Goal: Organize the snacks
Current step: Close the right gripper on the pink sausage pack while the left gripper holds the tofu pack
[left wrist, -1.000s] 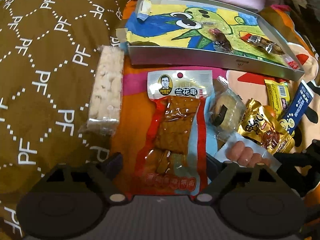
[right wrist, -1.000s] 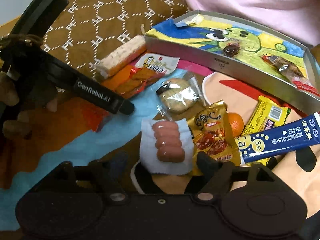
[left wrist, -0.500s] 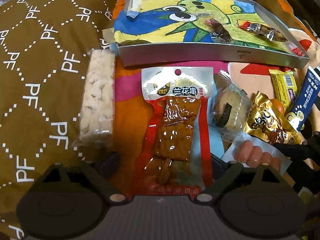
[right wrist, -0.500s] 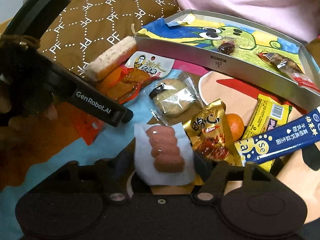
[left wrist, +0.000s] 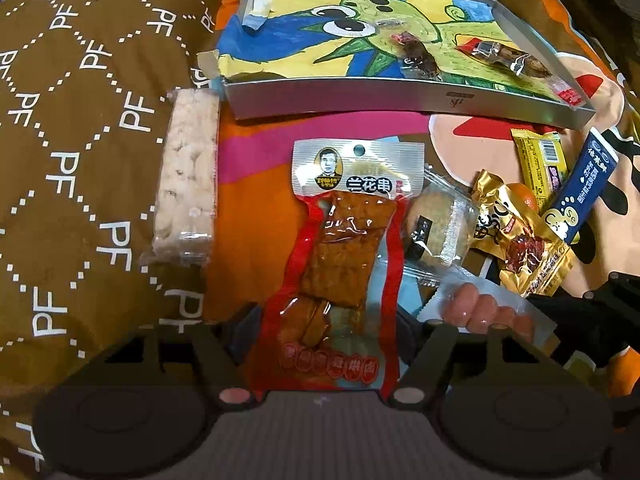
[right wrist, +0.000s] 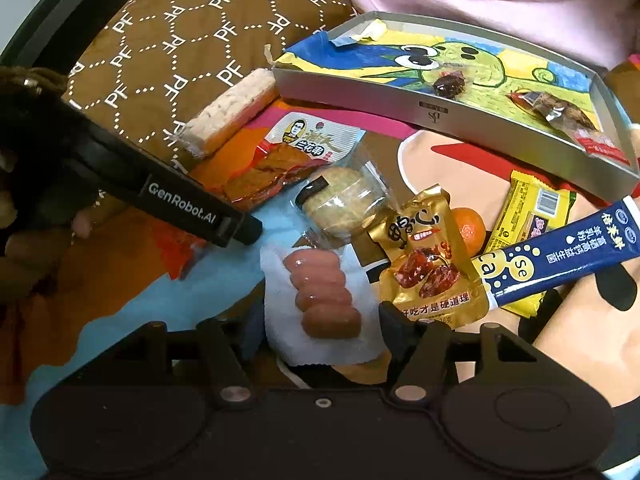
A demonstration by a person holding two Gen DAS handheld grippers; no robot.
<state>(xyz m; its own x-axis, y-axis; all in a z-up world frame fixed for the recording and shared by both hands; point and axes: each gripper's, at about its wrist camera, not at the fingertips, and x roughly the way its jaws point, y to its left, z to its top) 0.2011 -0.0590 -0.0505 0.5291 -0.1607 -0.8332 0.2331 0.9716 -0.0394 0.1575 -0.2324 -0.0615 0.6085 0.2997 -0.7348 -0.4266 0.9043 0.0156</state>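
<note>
- Rice bar (left wrist: 187, 184) lay far left on the brown cushion (left wrist: 80, 120), untouched.
- Left hand-held gripper (left wrist: 324, 320): jaws apart, straddling the tofu packet (left wrist: 348, 248). Over the last second it crept forward along the packet without closing; grasp judged imminent.
- Right hand-held gripper (right wrist: 316, 320): jaws apart around the sausage packet (right wrist: 320, 296), likewise nearer than before, not clamped.
- Tray (left wrist: 400, 102) beyond held only two snacks; most sorting remained.
- Right view alone showed the orange (right wrist: 470, 226) clearly and the left tool's body; left view alone showed the rice bar's full length.
</note>
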